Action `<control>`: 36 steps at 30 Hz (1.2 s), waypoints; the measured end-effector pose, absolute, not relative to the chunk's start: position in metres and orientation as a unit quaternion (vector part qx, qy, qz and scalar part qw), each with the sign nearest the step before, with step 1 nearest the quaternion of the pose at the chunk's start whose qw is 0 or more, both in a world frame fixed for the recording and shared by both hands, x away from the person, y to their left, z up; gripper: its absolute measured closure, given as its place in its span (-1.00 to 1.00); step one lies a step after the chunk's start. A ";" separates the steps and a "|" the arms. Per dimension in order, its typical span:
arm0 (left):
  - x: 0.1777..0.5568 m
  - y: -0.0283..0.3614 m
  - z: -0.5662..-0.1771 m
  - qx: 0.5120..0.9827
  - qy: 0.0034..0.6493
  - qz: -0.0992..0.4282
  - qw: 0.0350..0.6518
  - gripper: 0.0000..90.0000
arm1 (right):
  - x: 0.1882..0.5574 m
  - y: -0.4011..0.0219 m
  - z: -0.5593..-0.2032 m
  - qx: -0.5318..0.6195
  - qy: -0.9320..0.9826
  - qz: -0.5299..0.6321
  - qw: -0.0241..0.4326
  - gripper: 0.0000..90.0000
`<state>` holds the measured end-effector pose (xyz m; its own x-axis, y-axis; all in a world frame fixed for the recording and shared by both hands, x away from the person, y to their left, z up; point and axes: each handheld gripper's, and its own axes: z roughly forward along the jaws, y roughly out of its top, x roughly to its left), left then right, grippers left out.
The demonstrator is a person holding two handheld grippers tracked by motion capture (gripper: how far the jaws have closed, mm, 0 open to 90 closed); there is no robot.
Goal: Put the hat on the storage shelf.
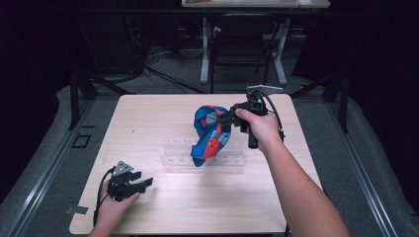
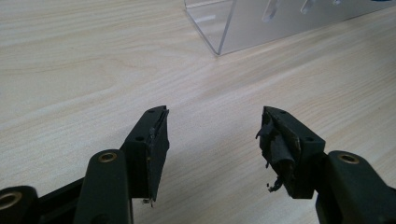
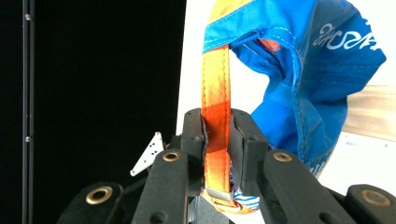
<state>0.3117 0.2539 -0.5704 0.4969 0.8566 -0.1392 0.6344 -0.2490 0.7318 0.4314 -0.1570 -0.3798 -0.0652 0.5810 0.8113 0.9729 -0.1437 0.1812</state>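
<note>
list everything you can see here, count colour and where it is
bag: 1, blue fabric with white lettering, held up over the middle of the table, its lower end down at the rack
strap: 1, orange, part of the bag, pinched between the right gripper's jaws
rack: 1, clear plastic with slots, lying across the table centre
table: 1, light wood, middle of the high view
chair: 1, dark, on the floor beyond the table
white table legs: 2, behind the chair
left gripper: 1, black, jaws open, low over the table's near left corner
right gripper: 1, black, jaws shut on the strap, above the table's right half
</note>
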 end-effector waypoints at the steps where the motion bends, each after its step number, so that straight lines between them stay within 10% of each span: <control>1: 0.312 0.254 -0.570 0.777 0.480 0.146 0.381 -0.06 | 0.431 -0.158 -0.380 -0.638 -0.608 -0.405 0.244 0.71; 36: 0.312 0.254 -0.571 0.777 0.481 0.144 0.380 -0.07 | 0.408 -0.194 -0.367 -0.648 -0.626 -0.401 0.165 0.17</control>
<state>0.3121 0.2537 -0.5708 0.4950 0.8574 -0.1411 0.6379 -0.2484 0.7290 0.4083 -0.1937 -0.3672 -0.1043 0.6791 0.7266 0.9440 -0.1623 0.2873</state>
